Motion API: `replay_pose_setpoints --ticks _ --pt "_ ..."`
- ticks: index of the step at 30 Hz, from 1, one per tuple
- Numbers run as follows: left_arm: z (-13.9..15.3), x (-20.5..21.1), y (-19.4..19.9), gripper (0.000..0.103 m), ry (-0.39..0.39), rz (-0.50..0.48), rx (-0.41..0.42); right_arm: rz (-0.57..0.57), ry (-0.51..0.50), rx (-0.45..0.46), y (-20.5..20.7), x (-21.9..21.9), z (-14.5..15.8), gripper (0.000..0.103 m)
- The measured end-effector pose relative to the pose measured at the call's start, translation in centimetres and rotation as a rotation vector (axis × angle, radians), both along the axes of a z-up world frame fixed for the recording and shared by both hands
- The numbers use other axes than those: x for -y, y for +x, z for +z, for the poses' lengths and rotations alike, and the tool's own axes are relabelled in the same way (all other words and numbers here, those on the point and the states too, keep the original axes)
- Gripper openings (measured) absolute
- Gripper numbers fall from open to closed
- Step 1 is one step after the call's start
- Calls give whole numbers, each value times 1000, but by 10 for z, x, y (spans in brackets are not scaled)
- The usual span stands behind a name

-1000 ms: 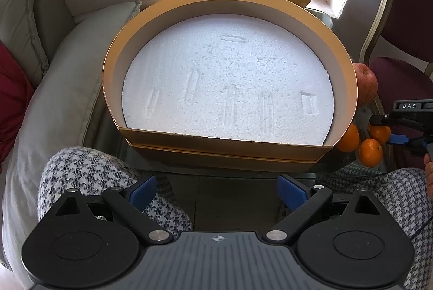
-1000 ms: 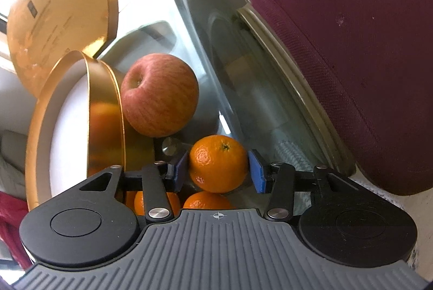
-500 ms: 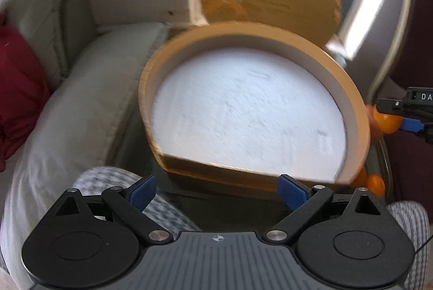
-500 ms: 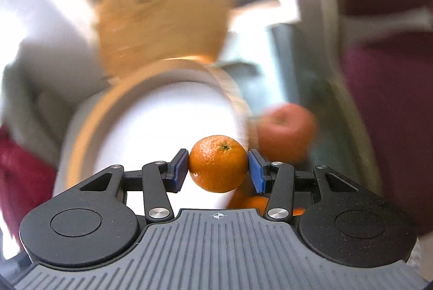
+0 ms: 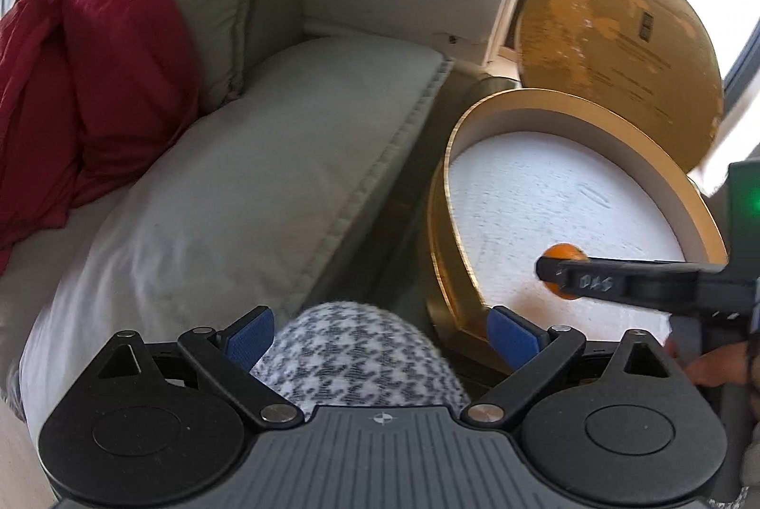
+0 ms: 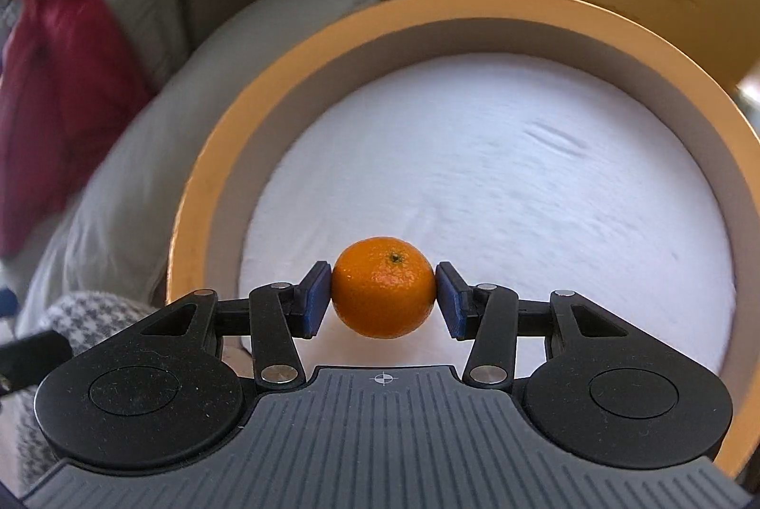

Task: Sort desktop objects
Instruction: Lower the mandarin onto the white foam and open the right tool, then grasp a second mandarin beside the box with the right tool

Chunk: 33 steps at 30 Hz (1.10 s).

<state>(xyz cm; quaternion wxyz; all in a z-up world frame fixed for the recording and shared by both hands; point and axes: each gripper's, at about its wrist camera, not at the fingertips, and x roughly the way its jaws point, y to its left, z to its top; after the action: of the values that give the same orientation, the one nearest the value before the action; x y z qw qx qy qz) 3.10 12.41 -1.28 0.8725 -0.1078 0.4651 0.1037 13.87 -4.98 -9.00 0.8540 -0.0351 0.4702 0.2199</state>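
The right hand-held gripper (image 6: 384, 300) clamps a small orange (image 6: 384, 288) between its blue pads (image 6: 317, 299), one pad pressed to each side of the fruit, stem end up. The orange hangs above the white foam liner (image 6: 522, 186) inside a round gold box (image 6: 209, 186), toward the box's near left part and clear of the foam. In the left wrist view the same orange (image 5: 563, 254) shows over the foam, partly hidden behind the right hand-held gripper's black finger (image 5: 617, 282).

The left hand-held gripper (image 5: 382, 335) is held with its jaws wide apart and nothing between them, above a knee in houndstooth fabric (image 5: 356, 357), just beside the near left wall of the box (image 5: 439, 233). The gold lid (image 5: 617, 52) stands propped upright behind the box. A pale sofa cushion (image 5: 237, 186) lies left of the box, with a red cloth (image 5: 85, 81) against the sofa's back.
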Motion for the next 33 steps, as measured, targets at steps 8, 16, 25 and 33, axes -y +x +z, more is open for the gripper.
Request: replay_pose_setpoints --ticks 8,16,25,33 --pt "3 8 -4 96 1 -19 5 54 -75 6 -13 1 -3 62" --pt "13 44 -13 97 36 -128 9 -111 128 29 -45 79 42 62" --pt "8 106 -17 97 42 -312 -21 -393 147 119 -107 218 50 62" --pt "-2 145 -18 98 91 -421 -57 -507 89 -2 -123 266 -1 60"
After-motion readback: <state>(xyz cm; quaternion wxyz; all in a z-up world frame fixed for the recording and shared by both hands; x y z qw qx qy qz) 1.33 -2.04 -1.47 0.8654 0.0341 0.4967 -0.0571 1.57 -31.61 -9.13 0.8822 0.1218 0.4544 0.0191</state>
